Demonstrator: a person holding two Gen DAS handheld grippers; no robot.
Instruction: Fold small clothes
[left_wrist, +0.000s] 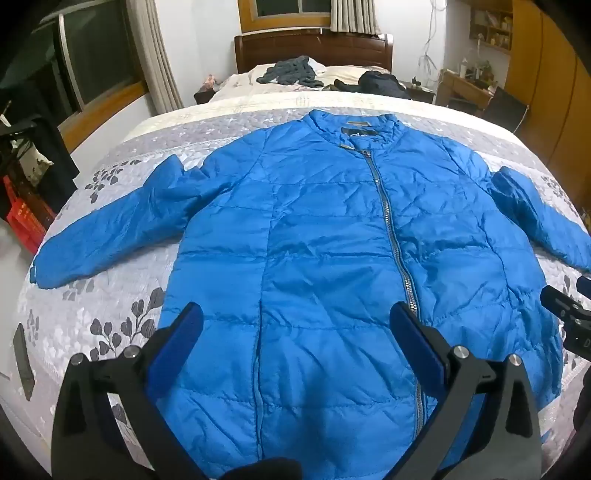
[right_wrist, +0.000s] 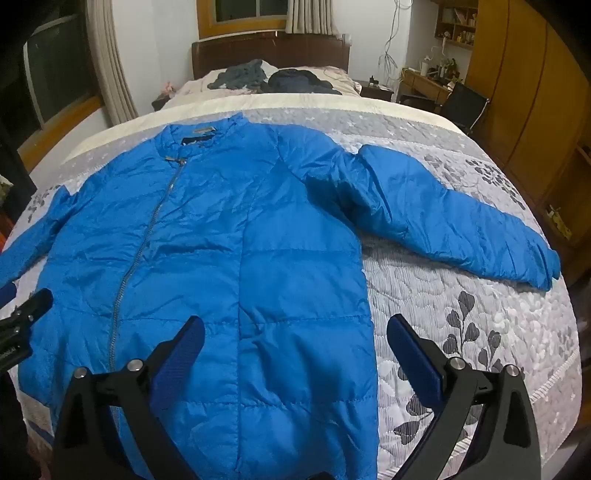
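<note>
Two grippers hung wide open & empty over the hem end of the blue jacket (left_wrist: 314, 236), flat on the bed (left_wrist: 110, 314), collar far, long way running away from them. Left gripper (left_wrist: 295, 332) was nearer the left sleeve (left_wrist: 110, 229), right gripper (right_wrist: 295, 336) nearer the right sleeve (right_wrist: 454, 214). Collar label (left_wrist: 360, 132) too small to read

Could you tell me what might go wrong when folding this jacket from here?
1. The jacket looks puffy and slick, so folds may spring open or slip from the fingers.
2. Its right sleeve lies far out, so it needs a long reach.
3. The zipper may bunch along a centre fold.
</note>
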